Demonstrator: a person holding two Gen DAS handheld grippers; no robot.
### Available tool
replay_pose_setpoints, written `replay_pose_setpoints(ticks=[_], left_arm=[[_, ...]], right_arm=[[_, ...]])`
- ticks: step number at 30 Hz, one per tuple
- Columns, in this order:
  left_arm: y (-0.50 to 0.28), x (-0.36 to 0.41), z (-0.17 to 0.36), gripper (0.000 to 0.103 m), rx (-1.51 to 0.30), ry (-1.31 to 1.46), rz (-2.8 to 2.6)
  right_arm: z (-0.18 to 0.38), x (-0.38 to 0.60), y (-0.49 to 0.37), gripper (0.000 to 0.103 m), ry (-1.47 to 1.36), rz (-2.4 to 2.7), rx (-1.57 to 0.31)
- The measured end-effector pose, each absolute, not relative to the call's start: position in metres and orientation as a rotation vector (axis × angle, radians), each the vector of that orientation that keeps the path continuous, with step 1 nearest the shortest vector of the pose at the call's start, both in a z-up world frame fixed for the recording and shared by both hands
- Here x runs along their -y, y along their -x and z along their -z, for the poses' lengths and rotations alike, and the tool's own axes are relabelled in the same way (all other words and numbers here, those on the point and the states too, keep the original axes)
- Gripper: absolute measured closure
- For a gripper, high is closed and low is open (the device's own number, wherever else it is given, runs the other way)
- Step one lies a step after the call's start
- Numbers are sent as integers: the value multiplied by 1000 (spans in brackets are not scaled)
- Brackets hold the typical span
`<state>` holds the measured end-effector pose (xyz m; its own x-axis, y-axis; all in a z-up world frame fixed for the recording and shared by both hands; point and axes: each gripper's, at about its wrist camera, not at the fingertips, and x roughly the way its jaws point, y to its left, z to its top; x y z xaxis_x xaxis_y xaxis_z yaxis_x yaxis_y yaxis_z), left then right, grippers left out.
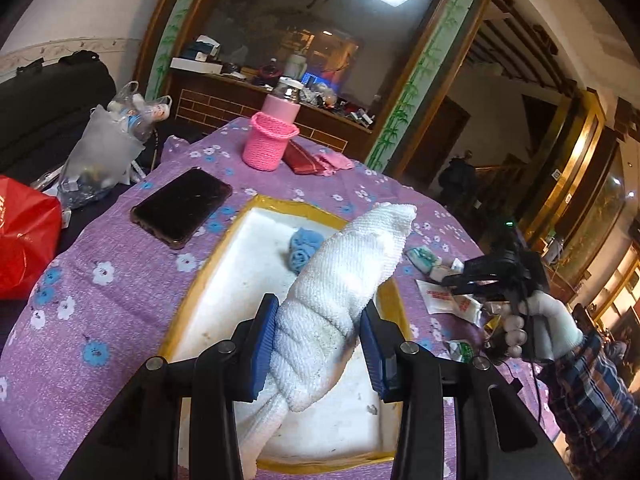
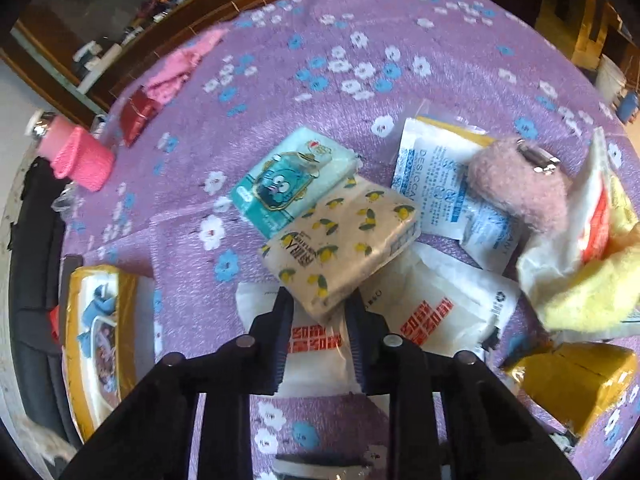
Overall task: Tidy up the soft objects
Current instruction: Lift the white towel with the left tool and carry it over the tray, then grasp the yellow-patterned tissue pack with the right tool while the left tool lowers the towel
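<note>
Left hand-held gripper: clamped on the white rolled towel, blue pads squeezing its near end.
Towel: pointing up and far-right, long way running away from the pads, hanging over the white tray.
Tray: right under the towel, blue rolled cloth already inside at the far end.
Right hand-held gripper: fingers apart, nothing gripped, near corner of the lemon tissue pack sitting between the tips.
Lemon pack: long way slanting far-right, on the purple flowered bench.
Nearby: blue cartoon tissue pack just far-left of it, pink fuzzy thing to the right.
Likely next: lower towel into tray.
</note>
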<state>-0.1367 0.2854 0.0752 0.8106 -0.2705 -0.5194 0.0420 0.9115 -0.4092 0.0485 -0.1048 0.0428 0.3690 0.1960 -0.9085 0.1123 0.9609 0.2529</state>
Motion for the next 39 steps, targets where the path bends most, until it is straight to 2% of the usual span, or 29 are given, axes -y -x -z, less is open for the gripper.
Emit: replay_pose_setpoints(ticks=[1,3,10,11,13,14,15,23,29,31,33,34,35,39], left_arm=[[136,-287,-74,61,-611,395,165],[135,-289,-74,61,-617,395,159],[127,-286,-73,61,-661,395,151],[128,-284,-73,61,-662,395,155],[131,-280,-74,61,-658,388,160],[132,-279,-74,61,-657,389,165],[132,-278,-75,61,-657,390,170],[131,-269,-77,61,-656,387,196],[127,-270,-72,61,-672,389,205],[125,-272,-71,61,-680,389,200],[121,-275,-70,61,-689,383,188],[119,-277,-70,61,-696,377,181],[116,-280,-70,61,-705,375,174],[98,-289,-67,61,-759,382,150]], right_arm=[[-47,106,-45,84,-289,-65,-1183],[-55,106,-38,103,-288,-99,-1161],[-73,115,-24,103,-313,-180,-1117],[-74,119,-24,98,-326,-166,-1108],[-73,130,-25,68,-363,-147,-1106],[-71,135,-27,46,-391,-138,-1108],[-70,138,-28,41,-417,-135,-1103],[-46,138,-65,40,-695,-125,-1156],[-29,119,-87,41,-698,-62,-1177],[-33,115,-85,54,-671,-80,-1135],[-43,108,-83,87,-605,-116,-1099],[-49,105,-81,91,-578,-126,-1088],[-55,103,-78,103,-553,-133,-1078],[-63,103,-74,103,-494,-151,-1067]])
